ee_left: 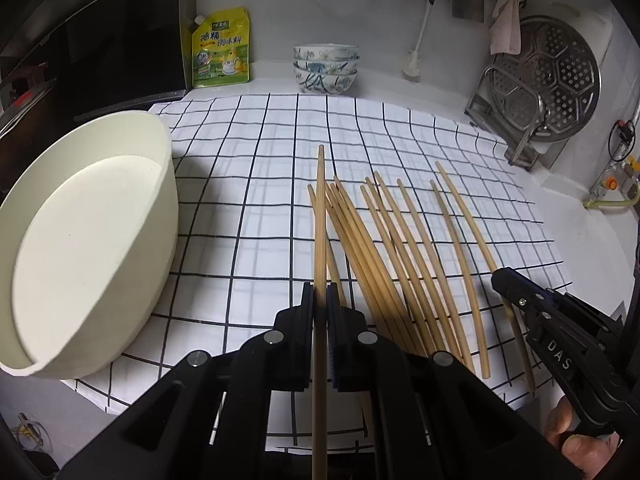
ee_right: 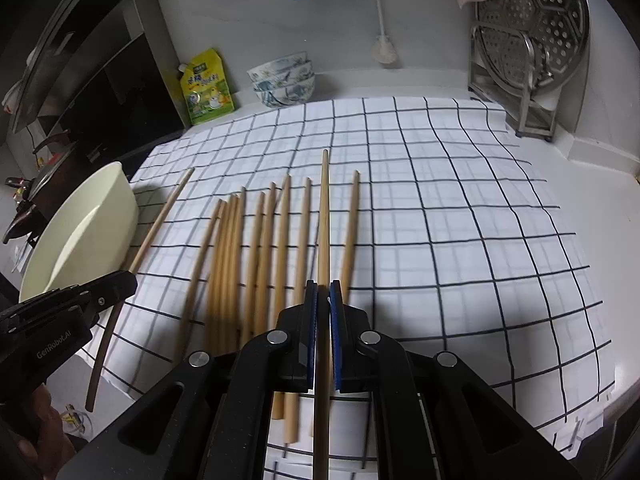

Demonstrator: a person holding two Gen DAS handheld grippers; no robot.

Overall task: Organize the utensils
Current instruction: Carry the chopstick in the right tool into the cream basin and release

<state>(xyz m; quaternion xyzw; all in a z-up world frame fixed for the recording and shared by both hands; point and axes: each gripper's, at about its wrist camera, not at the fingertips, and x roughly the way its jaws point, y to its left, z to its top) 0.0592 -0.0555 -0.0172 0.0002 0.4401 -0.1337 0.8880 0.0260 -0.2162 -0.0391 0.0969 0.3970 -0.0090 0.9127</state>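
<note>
Left wrist view, L to R. Cream tub point(ee_left: 92, 236) fills the left of frame, on the checked cloth point(ee_left: 400, 140) over the counter point(ee_left: 560, 208), empty as far as I can see. Centre bottom: left gripper point(ee_left: 320, 300), jaws closed on one chopstick point(ee_left: 320, 216). That stick runs straight up the frame along the jaws' own line, tip toward the far bowls point(ee_left: 326, 66), butt end passing back under the camera. It looks clear of the cloth. Right of it, loose chopsticks point(ee_left: 400, 248) lie fanned on the cloth, long axes roughly parallel, tips toward upper left. Far right: right gripper point(ee_left: 505, 282) comes in from lower right, a hand point(ee_left: 576, 436) behind it.

Right wrist view, L to R. Tub point(ee_right: 88, 236) at left edge, left gripper point(ee_right: 126, 278) just beside its rim with its stick angled up and right. Mid frame the loose sticks, side by side, some touching, axes near vertical in frame. Centre bottom: right gripper point(ee_right: 323, 298), jaws clamped on a second chopstick point(ee_right: 325, 216), also in line with the jaws, tip to the top of frame. One stick lies just right of it on the cloth; the rest of the cloth to the right is bare.

Judgement: both sticks are gripped near mid-length and go in the tub next. Tub lies left of both jaws. Left hand is much nearer, so it prob. drops first; right must cross over the pile. Each stick's long axis points away from the tub, so a swing left with the tip kept low is needed to land it inside the rim.
</note>
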